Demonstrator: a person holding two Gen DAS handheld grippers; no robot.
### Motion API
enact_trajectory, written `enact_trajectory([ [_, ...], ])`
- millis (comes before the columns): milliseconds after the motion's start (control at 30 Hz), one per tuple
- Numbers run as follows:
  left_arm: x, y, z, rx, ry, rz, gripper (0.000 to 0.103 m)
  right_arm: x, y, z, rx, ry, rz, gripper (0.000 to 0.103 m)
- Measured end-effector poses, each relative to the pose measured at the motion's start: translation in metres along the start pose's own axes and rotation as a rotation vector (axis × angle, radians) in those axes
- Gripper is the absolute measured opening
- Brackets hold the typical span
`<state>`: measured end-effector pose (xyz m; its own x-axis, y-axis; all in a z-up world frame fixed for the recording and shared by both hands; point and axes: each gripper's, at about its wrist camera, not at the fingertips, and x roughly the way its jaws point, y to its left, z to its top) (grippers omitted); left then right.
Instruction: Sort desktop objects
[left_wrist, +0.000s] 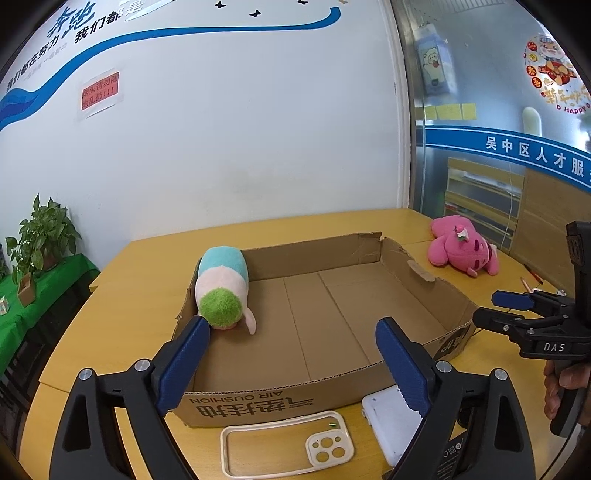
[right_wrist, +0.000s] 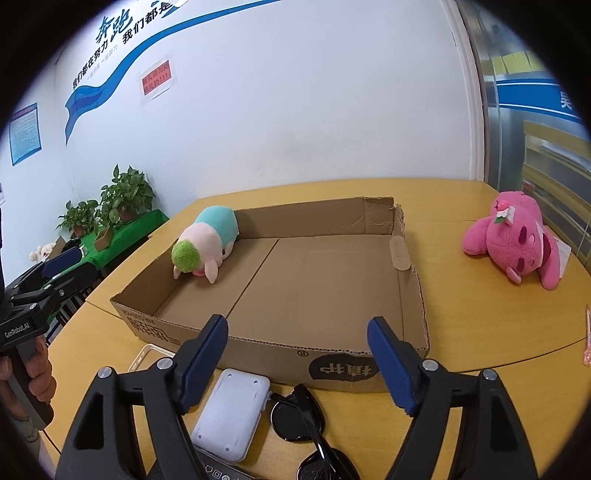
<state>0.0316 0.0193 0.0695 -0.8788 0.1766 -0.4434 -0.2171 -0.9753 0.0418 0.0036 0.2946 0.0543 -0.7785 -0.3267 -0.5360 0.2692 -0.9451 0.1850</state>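
1. Shallow cardboard box (right_wrist: 317, 280) on yellow table (right_wrist: 461, 314), holds 1 plush (right_wrist: 207, 243) with green head, pink-teal body, lying in its far-left corner against the wall.
2. Pink plush (right_wrist: 517, 240) on table, well right of box.
3. Just in front of box: clear phone case (left_wrist: 284, 446), white device (right_wrist: 232, 417), black sunglasses (right_wrist: 310, 428).
4. Left gripper (left_wrist: 291, 365) spread wide, empty, above box's near wall.
5. Right gripper (right_wrist: 297, 365) spread wide, empty, over device and sunglasses.
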Motion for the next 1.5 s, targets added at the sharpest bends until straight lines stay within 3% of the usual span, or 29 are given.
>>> enact_trajectory([
  [867, -0.014, -0.011, -0.012, -0.022, 0.034, -0.053, 0.094, -0.018, 0.024, -0.009, -0.038, 0.037, 0.031, 0.078],
  [1133, -0.014, 0.001, -0.027, -0.100, 0.121, -0.179, 0.094, -0.034, 0.017, -0.025, -0.074, 0.104, 0.107, 0.078],
  [1233, -0.013, 0.003, -0.040, -0.108, 0.184, -0.212, 0.094, -0.045, 0.020, -0.044, -0.130, 0.168, 0.186, 0.078],
  [1367, -0.007, -0.003, -0.062, -0.132, 0.275, -0.321, 0.094, -0.048, 0.031, -0.082, -0.209, 0.284, 0.297, 0.078],
  [1500, 0.010, -0.016, -0.088, -0.196, 0.386, -0.438, 0.094, -0.040, 0.039, -0.112, -0.183, 0.368, 0.363, 0.078],
])
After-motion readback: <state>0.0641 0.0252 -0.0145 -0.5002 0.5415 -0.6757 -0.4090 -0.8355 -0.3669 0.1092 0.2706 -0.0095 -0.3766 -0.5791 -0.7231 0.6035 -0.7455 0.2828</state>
